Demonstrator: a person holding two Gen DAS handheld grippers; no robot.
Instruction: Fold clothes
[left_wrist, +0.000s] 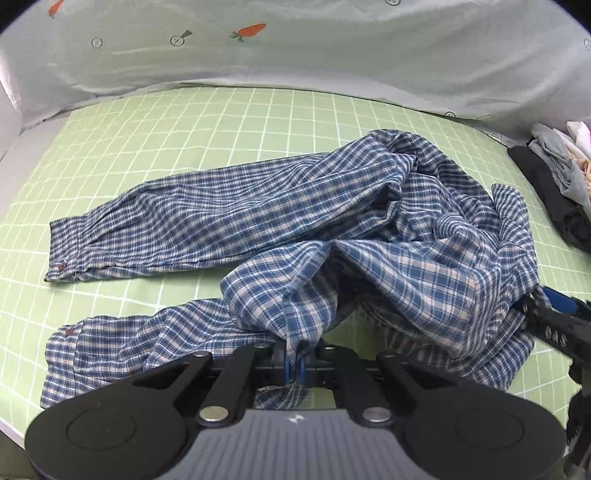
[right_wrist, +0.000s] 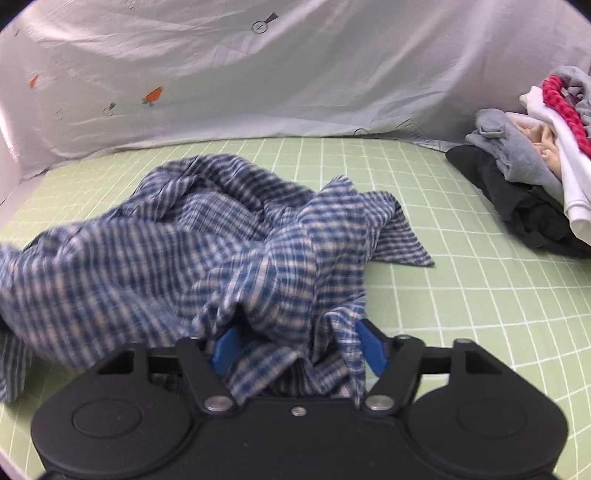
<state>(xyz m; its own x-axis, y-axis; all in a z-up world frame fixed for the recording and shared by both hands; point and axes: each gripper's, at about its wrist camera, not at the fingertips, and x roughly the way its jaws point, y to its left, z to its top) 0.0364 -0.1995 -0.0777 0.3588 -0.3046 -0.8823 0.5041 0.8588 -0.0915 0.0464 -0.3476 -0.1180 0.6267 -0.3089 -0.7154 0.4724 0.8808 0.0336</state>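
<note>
A blue and white plaid shirt (left_wrist: 280, 210) lies crumpled on the green checked sheet (left_wrist: 184, 125), its two sleeves stretched out to the left. My left gripper (left_wrist: 294, 363) is shut on a pinch of the shirt's edge at the near side. My right gripper (right_wrist: 301, 350) is open, its blue pads (right_wrist: 373, 349) wide apart with shirt fabric (right_wrist: 207, 251) bunched between and over them. The right gripper also shows at the right edge of the left wrist view (left_wrist: 554, 317), against the shirt's right side.
A pile of other clothes (right_wrist: 535, 177), dark, grey, white and red, sits at the far right of the bed; it also shows in the left wrist view (left_wrist: 561, 173). A pale cloth with carrot prints (left_wrist: 295, 48) hangs behind the bed.
</note>
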